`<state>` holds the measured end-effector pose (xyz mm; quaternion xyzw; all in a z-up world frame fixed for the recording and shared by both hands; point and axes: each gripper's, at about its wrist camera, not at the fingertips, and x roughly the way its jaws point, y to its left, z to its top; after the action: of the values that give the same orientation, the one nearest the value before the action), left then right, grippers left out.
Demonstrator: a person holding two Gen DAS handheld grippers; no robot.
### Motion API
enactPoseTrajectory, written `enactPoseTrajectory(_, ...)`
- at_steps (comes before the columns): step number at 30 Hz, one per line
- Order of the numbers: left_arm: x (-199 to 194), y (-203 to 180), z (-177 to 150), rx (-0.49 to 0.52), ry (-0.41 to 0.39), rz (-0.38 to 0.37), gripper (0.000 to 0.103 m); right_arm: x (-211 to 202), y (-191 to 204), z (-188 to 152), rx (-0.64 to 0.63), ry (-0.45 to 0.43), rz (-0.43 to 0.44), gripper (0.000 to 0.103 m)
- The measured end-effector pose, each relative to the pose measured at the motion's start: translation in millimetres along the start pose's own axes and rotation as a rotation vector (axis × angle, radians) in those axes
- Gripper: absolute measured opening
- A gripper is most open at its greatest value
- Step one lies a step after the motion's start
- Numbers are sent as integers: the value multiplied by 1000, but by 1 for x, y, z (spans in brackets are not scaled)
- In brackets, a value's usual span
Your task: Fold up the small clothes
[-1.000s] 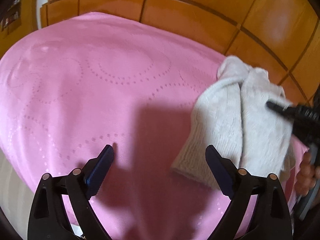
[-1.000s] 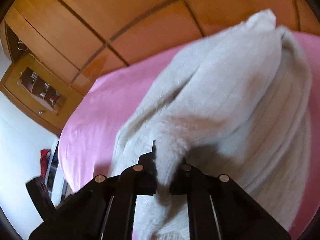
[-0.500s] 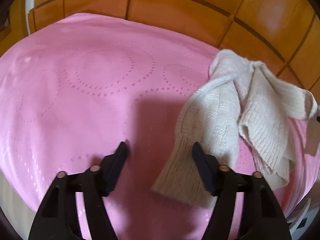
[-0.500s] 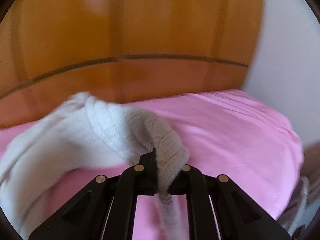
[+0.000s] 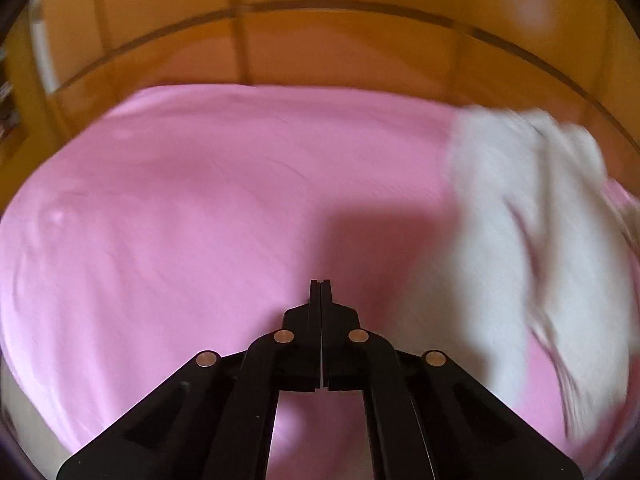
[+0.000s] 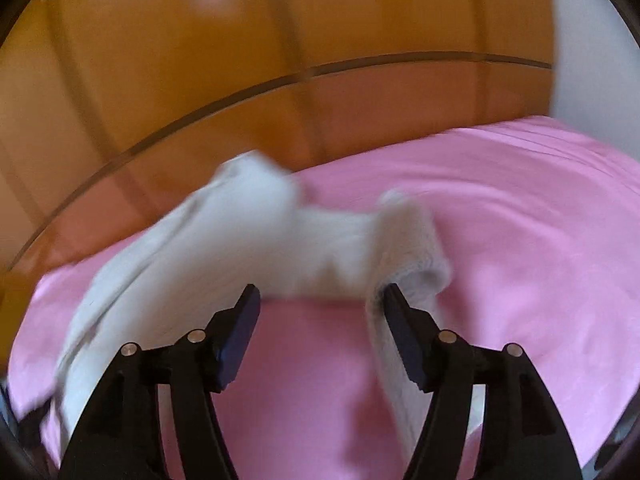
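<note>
Right gripper [image 6: 318,300] just opened, releasing sweater [image 6: 248,232].

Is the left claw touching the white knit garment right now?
Apart. The left wrist view shows the left claw shut on nothing, pink bedspread between it and the white knit garment.

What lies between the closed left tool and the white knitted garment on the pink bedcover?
Only bare pink bedcover, darkened by a shadow, lies between the left tool and the white garment. The left wrist view shows this.
</note>
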<state>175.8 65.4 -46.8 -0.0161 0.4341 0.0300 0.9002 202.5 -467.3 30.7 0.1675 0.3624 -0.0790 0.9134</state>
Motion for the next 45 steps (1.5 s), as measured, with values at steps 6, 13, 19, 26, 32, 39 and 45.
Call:
enactPoseTrajectory(6,-20,73,53,-227,-107,55,0,-8,51,-34,42,109,310,67)
enactPoseTrajectory(13,-47,52,6,-206,-99,-214,74,35,119,-91,110,305,512,47)
enactPoseTrajectory(19,-13,-14,-41,-45,88,-305,25,50,140,-107,153,334,547,46)
enactPoseTrajectory(26,-24,16,22,-88,-120,-18,4,70,164,-99,123,338,542,13)
enactPoseTrajectory(32,-78,102,71,-410,-301,39,35,38,135,-63,152,167,537,7)
enactPoseTrajectory(39,-39,13,8,-188,-31,-401,38,13,65,-35,216,55,382,7)
enactPoseTrajectory(45,2,-82,-42,-172,253,-788,38,27,39,-43,247,124,408,7)
